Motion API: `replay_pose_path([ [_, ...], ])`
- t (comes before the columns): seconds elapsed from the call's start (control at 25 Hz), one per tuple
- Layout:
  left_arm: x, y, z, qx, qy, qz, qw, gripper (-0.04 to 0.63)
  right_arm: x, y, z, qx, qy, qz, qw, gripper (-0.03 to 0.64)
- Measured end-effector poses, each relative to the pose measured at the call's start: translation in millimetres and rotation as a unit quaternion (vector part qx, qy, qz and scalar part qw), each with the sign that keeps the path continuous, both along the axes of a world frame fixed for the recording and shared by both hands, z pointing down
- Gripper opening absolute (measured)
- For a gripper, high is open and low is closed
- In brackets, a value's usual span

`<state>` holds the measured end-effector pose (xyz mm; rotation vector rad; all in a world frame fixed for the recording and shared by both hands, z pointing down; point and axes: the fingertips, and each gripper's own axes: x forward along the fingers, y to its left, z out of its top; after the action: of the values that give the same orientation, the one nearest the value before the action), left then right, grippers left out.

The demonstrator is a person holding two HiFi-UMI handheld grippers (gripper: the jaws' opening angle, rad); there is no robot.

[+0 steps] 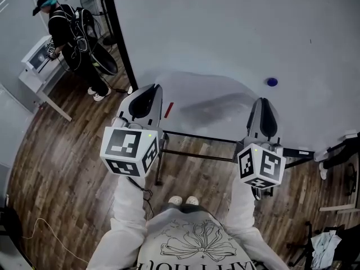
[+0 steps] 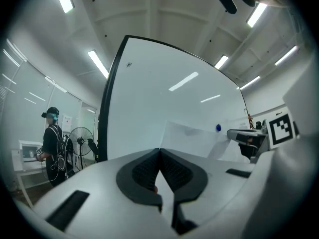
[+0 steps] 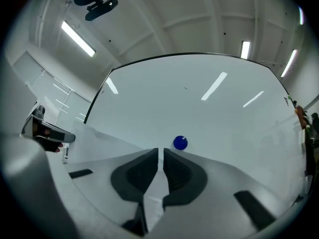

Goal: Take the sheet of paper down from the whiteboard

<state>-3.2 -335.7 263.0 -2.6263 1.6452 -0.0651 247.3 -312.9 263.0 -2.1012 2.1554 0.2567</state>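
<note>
On the shirt (image 1: 164, 229) below the sheet of paper (image 1: 208, 103), lettering (image 1: 185, 265) is cut off.

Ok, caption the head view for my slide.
Left gripper pinches the sheet of paper on the whiteboard; right gripper closing its jaws around the sheet's edge near a blue magnet.

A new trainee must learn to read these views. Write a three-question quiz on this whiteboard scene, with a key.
1. True or false: the left gripper has its fingers spread wide apart.
2. Which is nearer the small round blue magnet on the large whiteboard? A) left gripper B) right gripper
3. What flat thing spans the gap between the two grippers?

Key
1. False: they are shut on the sheet's left edge.
2. B. Its fingers are closing, with the sheet's right edge between them.
3. The white sheet of paper.
</note>
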Motion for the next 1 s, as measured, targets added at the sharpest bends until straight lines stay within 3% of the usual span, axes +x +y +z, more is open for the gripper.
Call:
replay_pose_path([
  [0.48,-6.4,10.1,13.8,-0.007,0.004,-0.022,0.9997,0.005,-24.9,4.8,6.1,-0.008,0.006,-0.012,1.0,0.018],
  [1.0,-10.8,13.6,14.6,-0.008,0.004,-0.021,0.9997,0.005,-23.2,7.5,6.5,-0.01,-0.003,-0.005,1.0,0.014],
])
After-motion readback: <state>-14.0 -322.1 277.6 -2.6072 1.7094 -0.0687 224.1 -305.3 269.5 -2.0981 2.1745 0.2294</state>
